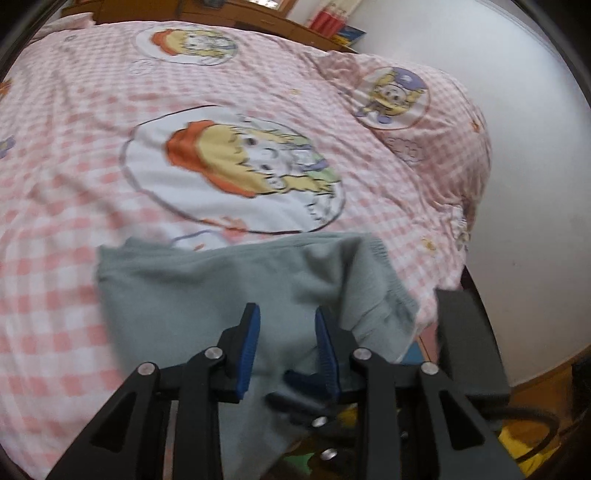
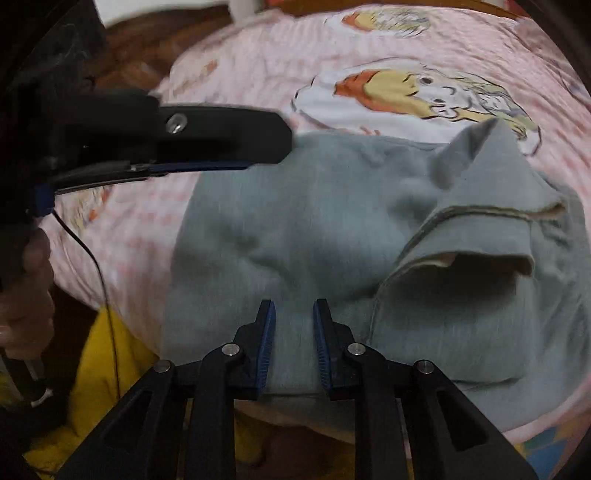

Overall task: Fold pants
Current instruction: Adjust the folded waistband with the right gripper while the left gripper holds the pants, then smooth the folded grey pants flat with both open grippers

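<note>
Grey-green pants [image 1: 221, 288] lie bunched near the front edge of a pink-checked bed cover [image 1: 92, 177]. My left gripper [image 1: 286, 310] is shut on a raised fold of them, and cloth hangs down between its blue pads. In the right wrist view the pants [image 2: 295, 229] spread out ahead, with a gaping leg opening [image 2: 461, 266] at the right. My right gripper [image 2: 294, 304] stands at their near edge, shut on the cloth that fills the gap between its pads. The left gripper [image 2: 273, 162] shows edge-on at the upper left, its tip at the pants' far corner.
The bed cover [image 2: 240, 74] carries large cartoon prints. A person's hand [image 2: 26, 295] holds the left tool, with a thin black cable [image 2: 99, 280] hanging from it. Yellow cloth [image 2: 99, 369] lies below the bed edge. A wooden headboard [image 1: 258, 18] and a white wall [image 1: 524, 147] border the bed.
</note>
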A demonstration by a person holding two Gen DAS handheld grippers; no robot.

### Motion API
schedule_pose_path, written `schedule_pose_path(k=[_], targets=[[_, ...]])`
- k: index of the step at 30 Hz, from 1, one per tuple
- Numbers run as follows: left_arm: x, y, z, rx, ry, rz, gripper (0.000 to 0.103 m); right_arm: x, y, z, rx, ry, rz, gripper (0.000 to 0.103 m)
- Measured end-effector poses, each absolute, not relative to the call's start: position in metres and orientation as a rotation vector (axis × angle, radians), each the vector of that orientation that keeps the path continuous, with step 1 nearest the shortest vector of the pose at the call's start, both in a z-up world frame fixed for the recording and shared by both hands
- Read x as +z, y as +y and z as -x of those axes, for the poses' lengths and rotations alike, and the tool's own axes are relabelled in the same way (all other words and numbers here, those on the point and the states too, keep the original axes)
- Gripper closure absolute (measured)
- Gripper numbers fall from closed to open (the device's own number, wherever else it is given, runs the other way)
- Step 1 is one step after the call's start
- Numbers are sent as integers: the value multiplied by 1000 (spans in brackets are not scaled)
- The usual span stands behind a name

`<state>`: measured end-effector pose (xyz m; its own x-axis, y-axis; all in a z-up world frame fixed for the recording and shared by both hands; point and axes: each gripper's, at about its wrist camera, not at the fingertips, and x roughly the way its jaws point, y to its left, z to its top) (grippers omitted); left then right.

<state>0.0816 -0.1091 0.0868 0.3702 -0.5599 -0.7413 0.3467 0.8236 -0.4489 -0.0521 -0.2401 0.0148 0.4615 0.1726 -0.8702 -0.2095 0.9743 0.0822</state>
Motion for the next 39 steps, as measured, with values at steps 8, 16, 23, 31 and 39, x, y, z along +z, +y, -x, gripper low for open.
schedule_pose_path(k=[8, 16, 23, 31, 39], targets=[[82, -141, -86, -648, 1069, 213, 70, 47, -277, 90, 183, 1054, -98, 76], [90, -167, -81, -667, 1046, 140, 68, 88, -331, 113, 86, 1018, -221, 74], [77, -174, -80, -653, 1097, 177, 68, 92, -371, 91, 66, 1014, -609, 63], [59, -181, -75, -653, 1145, 169, 68, 73, -384, 60, 4, 965, -868, 63], [56, -185, -67, -691, 1150, 173, 68, 93, -371, 27, -107, 953, -583, 86]])
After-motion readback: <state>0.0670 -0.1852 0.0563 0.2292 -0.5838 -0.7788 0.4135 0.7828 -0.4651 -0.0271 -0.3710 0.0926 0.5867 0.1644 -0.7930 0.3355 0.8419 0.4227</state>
